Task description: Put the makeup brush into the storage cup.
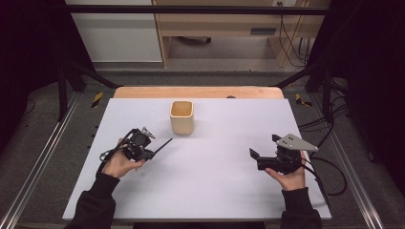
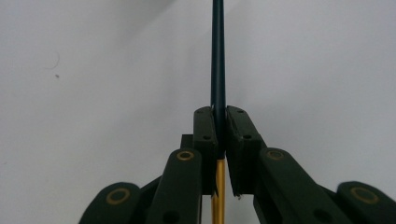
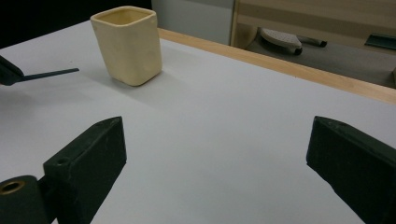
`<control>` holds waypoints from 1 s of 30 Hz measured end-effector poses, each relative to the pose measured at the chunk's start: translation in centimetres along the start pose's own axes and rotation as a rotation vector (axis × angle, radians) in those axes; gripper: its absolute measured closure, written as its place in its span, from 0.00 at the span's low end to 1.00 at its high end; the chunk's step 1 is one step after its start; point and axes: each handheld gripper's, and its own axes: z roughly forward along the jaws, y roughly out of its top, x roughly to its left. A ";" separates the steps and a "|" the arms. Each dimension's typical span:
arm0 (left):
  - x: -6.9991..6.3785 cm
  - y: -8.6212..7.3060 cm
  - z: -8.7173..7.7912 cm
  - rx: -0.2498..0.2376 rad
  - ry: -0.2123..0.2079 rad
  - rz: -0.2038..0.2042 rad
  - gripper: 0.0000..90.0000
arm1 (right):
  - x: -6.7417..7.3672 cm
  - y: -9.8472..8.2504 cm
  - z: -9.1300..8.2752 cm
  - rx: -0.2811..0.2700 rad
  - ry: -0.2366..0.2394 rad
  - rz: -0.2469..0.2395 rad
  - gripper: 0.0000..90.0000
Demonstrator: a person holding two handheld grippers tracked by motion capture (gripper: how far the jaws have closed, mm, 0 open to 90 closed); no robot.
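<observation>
High view: a slim dark pen (image 1: 163,145) is seen clamped in the closed jaws of the left gripper (image 1: 152,153), its long axis aimed toward the cream cup (image 1: 182,117) near the bench's far edge, while the right gripper (image 1: 255,156), farther off, is held with jaws apart.

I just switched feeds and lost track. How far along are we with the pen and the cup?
Done: the left gripper is shut on a thin dark pen, lifted off the table. In hand: the pen's tip points toward the cream cup but is short of it. Left: nothing visibly stands in the cup yet, so putting the pen in is probably next. The right gripper is open, holding nothing.
</observation>
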 end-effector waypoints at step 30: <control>-4.5 0.8 -2.1 -0.140 -0.147 0.191 0.92 | 2.6 0.9 1.3 0.081 0.063 -0.163 0.08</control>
